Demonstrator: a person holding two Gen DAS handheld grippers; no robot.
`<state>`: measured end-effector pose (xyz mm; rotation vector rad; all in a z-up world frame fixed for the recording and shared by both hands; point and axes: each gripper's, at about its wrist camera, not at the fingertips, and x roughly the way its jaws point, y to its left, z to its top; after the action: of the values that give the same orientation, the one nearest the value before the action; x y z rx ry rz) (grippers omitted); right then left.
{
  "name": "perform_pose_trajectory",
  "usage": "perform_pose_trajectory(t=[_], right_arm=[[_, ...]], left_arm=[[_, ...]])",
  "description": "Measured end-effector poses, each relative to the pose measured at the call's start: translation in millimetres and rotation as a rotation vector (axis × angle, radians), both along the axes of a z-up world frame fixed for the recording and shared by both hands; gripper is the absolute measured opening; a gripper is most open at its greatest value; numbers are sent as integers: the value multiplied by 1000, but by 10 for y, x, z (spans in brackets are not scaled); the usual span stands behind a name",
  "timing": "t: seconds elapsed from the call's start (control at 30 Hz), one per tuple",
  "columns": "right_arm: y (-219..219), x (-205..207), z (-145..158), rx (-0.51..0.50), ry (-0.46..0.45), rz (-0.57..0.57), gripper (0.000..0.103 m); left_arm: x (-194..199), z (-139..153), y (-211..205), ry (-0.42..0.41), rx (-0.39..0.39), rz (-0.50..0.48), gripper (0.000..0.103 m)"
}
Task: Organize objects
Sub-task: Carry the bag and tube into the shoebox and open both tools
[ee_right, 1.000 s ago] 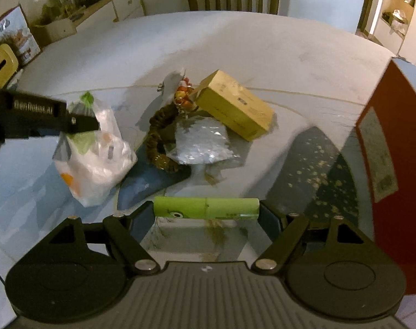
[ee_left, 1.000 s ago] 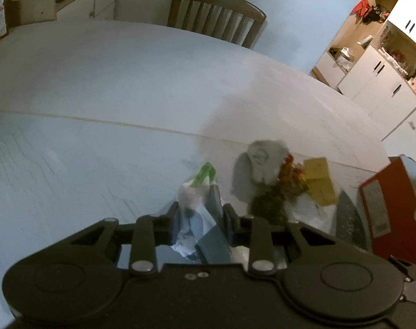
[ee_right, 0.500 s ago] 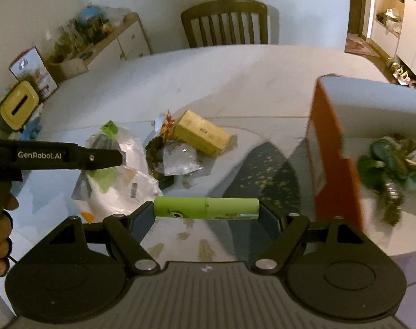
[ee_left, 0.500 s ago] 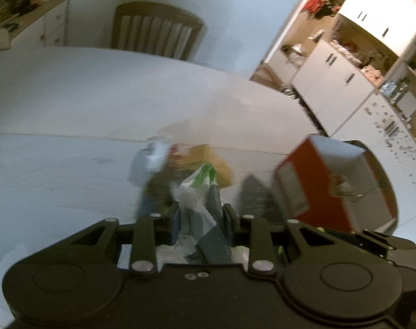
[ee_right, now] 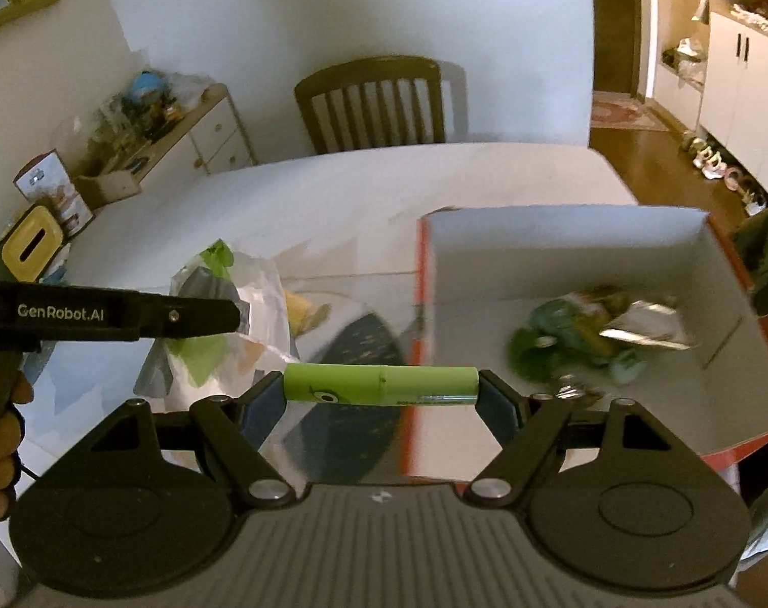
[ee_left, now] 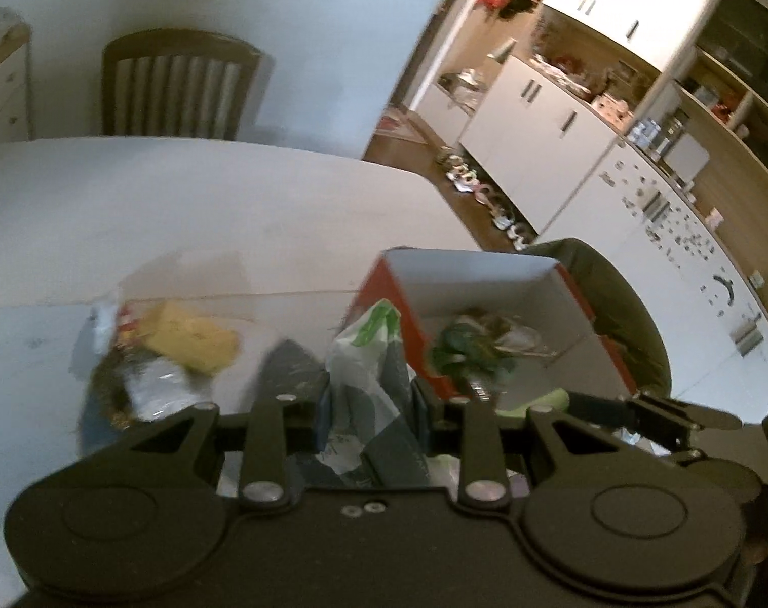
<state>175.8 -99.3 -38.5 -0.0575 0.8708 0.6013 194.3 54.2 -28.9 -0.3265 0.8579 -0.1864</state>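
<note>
My left gripper (ee_left: 371, 397) is shut on a white plastic bag with green print (ee_left: 369, 354), lifted above the table just left of the red box (ee_left: 384, 278). From the right wrist view the same bag (ee_right: 232, 324) hangs from the left gripper's fingers (ee_right: 201, 315). My right gripper (ee_right: 381, 387) is shut on a green tube (ee_right: 381, 384), held crosswise by its ends above the near left corner of the red box (ee_right: 422, 304). Green and foil items (ee_right: 591, 329) lie inside the box.
A yellow box (ee_left: 191, 339), a clear packet (ee_left: 156, 385) and a dark wreath-like thing lie in a heap on the white table (ee_left: 181, 213). A dark speckled cloth (ee_right: 363, 349) lies beside the box. A wooden chair (ee_right: 374, 101) stands at the far edge.
Both grippers have risen and swung right toward the red box, carrying the bag and the green tube. The box's inside has come into view. Neither grip has changed.
</note>
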Motion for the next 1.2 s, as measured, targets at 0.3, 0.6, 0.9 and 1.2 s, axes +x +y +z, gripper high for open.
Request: perform_pose_trajectory(t=[0.3, 0.6, 0.9, 1.2], right_arm=[[-587, 279, 18, -24, -39, -31, 81], [-1065, 553, -140, -87, -54, -48, 81], [-1271, 822, -354, -143, -47, 22, 81], [-1108, 1052, -727, -265, 4, 184, 81]], left_arm=[[282, 13, -618, -1, 36, -89, 30], [619, -32, -1091, 4, 67, -109, 30], [962, -209, -1426, 26, 149, -121, 30], [1225, -447, -1654, 71, 199, -111, 31]])
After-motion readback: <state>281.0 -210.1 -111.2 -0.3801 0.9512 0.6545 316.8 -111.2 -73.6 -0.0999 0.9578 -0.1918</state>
